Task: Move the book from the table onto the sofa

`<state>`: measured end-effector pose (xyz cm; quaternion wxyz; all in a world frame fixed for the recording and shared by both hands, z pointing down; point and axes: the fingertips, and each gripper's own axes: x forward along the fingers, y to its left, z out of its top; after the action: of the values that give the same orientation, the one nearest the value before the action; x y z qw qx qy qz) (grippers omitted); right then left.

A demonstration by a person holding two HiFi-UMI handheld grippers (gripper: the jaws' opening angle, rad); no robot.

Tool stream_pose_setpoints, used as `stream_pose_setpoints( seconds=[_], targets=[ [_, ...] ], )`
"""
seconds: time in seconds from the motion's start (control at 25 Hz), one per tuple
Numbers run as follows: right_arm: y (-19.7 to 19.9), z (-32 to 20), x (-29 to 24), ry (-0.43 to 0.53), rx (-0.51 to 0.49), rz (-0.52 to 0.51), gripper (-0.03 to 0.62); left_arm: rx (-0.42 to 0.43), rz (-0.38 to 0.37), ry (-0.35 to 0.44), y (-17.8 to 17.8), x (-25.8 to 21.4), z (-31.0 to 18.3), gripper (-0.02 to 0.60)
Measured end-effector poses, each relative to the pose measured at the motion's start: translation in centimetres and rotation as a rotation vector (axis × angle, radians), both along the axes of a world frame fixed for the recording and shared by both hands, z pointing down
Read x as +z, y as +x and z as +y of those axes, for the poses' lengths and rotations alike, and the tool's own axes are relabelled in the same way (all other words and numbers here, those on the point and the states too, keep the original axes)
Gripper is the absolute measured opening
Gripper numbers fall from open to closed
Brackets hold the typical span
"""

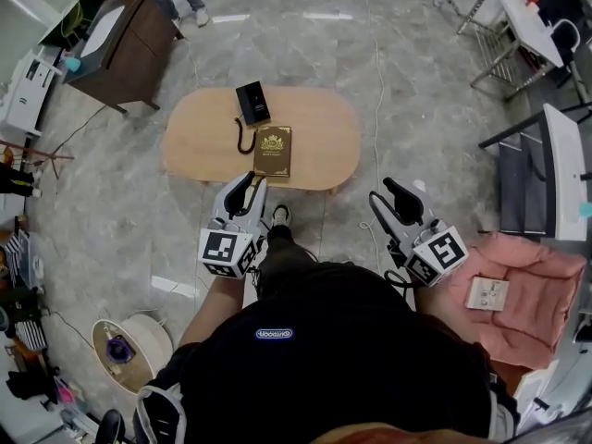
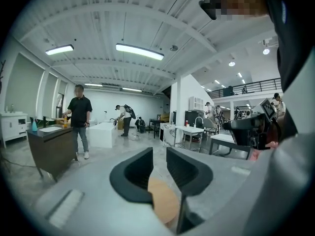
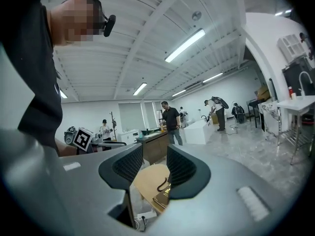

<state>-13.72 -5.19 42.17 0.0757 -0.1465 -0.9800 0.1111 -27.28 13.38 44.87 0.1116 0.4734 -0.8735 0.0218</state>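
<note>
Book (image 1: 273, 150): we count one, toward the bench's 6 o'clock edge.
Bench (image 1: 314, 128): we see one, oval, at our 12 o'clock.
Black device (image 1: 252, 101): we count one, corded, at the book's 11 o'clock.
Grippers: we count two, left gripper (image 1: 248, 185) and right gripper (image 1: 384, 192).
Sofa (image 1: 536, 276): we see one, pink, at our 3 o'clock.

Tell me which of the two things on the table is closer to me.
The brown book with the gold emblem: it lies by the table's near edge, while the black device with the curly cord sits farther back.
</note>
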Motion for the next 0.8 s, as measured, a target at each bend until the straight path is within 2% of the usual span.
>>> stream_pose_setpoints(
  seconds=[0.16,0.32,0.48,0.8],
  targets=[
    [-4.0,1.4,3.0,0.034,0.007,0.02,0.178,0.014,-0.003,-0.024,-3.6,1.6,1.1,0.089],
    [-8.6,2.9,5.0,0.068,0.024,0.04,0.175,0.053,0.005,-0.079,-6.9,3.8,1.8,0.089],
    [-12.7,4.4,8.2,0.035,0.001,0.103,0.181,0.061,0.049,-0.123,-9.8,6.0,2.0,0.089],
    [-19.2,6.4,17.1,-0.007,-0.024,0.258,0.187,0.071,0.138,-0.205,-14.1,14.0,3.2,0.089]
  ],
)
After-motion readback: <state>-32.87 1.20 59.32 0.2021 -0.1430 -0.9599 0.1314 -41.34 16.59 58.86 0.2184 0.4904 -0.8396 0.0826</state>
